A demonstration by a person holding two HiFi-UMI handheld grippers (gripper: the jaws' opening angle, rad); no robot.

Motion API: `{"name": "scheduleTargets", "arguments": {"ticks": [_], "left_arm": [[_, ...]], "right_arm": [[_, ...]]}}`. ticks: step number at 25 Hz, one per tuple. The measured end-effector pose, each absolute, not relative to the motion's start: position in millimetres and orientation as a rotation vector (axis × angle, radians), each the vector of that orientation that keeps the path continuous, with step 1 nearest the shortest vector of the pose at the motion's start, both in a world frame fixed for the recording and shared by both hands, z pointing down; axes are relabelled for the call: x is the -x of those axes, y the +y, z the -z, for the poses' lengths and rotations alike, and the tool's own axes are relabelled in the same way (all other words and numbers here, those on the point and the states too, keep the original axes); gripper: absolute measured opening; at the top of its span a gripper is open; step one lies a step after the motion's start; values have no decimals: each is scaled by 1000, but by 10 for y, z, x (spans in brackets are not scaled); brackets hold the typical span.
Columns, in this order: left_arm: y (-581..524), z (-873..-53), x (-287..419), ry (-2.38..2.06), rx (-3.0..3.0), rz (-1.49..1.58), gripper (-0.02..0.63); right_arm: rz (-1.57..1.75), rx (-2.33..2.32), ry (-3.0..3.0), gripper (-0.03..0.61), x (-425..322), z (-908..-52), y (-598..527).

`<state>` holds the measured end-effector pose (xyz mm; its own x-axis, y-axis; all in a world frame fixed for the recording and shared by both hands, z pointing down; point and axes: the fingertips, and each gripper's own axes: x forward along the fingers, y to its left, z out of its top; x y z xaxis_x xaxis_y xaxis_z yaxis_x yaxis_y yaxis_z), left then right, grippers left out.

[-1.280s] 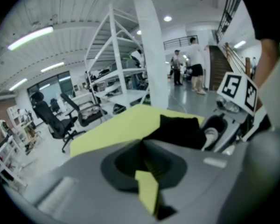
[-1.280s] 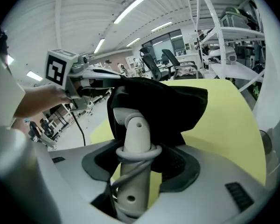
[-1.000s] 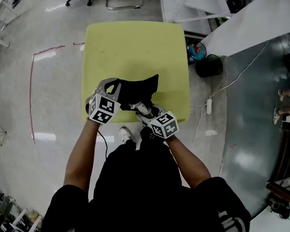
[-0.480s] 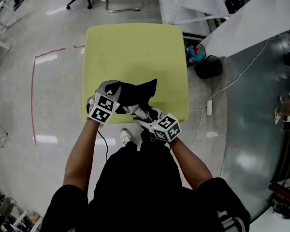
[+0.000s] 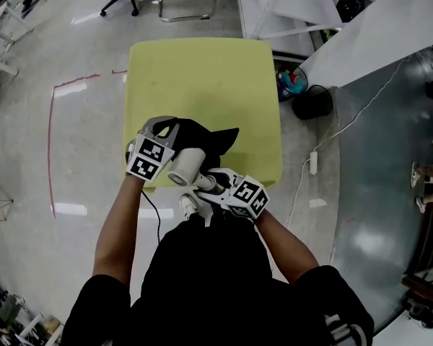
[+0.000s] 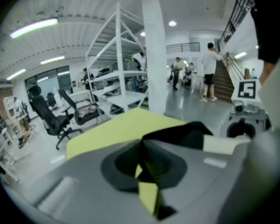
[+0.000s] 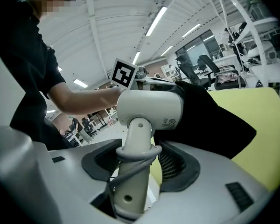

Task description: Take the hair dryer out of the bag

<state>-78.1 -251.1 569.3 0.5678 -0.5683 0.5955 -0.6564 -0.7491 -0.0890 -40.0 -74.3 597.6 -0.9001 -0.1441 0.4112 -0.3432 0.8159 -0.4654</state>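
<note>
Right gripper is clamped on the handle of the hair dryer, jaws closed round it with the cord looped at the same spot. Left gripper is pinched fully shut on a fold of the black bag, pinning it near the near-left corner of the table. Change over the last second: my right hand came back toward me and up, and the white barrel that was buried in the bag is now in plain sight at the near edge of the table, between the two grippers. The bag itself barely shifted, so the left-hand anchor is doing its job. From the right gripper view the far end of the barrel is still overlapped by black fabric; can't tell if it's inside the mouth or just in front of it. I'd call the extraction mostly done, one more pull toward me should clear it. Pose: right gripper points away from me and slightly down, rolled so the handle runs along the jaws with the barrel on top, forearm in from lower right. Left forearm reaches straight out, gripper tilted down onto the bag
</note>
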Motion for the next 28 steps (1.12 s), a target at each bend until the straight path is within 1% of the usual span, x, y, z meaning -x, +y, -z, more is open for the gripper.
{"name": "scheduleTargets", "arguments": {"ticks": [7, 17, 20, 25, 26, 28], "left_arm": [[-2634, -5473, 963, -1169, -2648, -829, 18], [-2813, -4644, 935, -1390, -2753, -653, 18], [-2847, -4752, 1034, -1455, -2696, -707, 18], [-2706, -5466, 1100, -1385, -2558, -847, 27], [-2632, -5596, 1071, -1351, -2539, -855, 38], [-2470, -5809, 1002, -1289, -2512, -882, 138]], "right_arm": [[-877, -411, -2742, 242, 368, -5727, -675], [-889, -747, -2803, 243, -33, -5434, -1129], [-875, -803, -2791, 244, -103, -5428, -1204], [-878, -859, -2776, 244, -144, -5448, -1235], [-884, -870, -2772, 244, -161, -5454, -1239], [-898, -895, -2764, 244, -197, -5463, -1258]]}}
